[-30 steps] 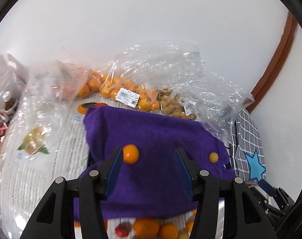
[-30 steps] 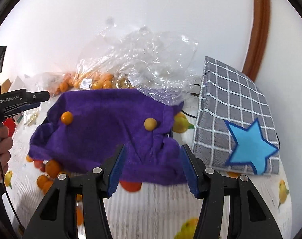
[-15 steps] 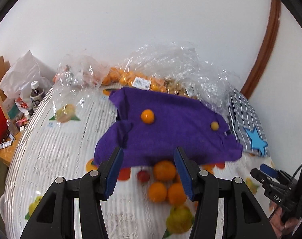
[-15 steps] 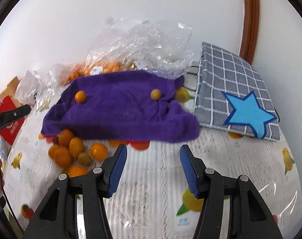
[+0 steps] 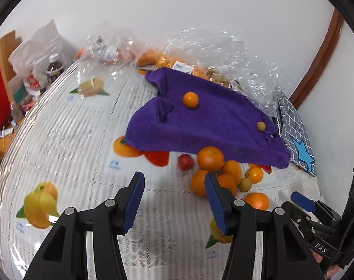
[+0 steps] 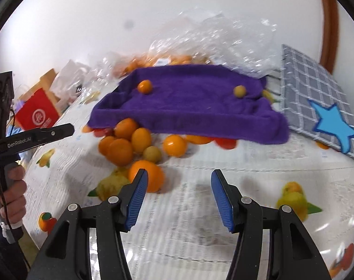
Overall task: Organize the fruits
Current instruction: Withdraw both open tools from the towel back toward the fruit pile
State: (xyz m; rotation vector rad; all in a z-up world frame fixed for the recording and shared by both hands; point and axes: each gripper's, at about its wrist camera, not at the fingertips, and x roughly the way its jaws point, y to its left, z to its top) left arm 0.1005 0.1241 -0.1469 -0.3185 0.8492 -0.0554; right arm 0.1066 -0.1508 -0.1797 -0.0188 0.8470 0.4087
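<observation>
Lighting and picture quality: bright, even, fisheye-warped.
You get motion blur around the purple cloth [image 6: 191, 107], glare on the plastic bags [image 5: 223, 46] behind it.

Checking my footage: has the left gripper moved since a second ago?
Yes. The left gripper has backed away from the purple cloth, which now lies farther ahead.

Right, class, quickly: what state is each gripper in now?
Left gripper: open, holding nothing.
Right gripper: open, holding nothing.
</observation>
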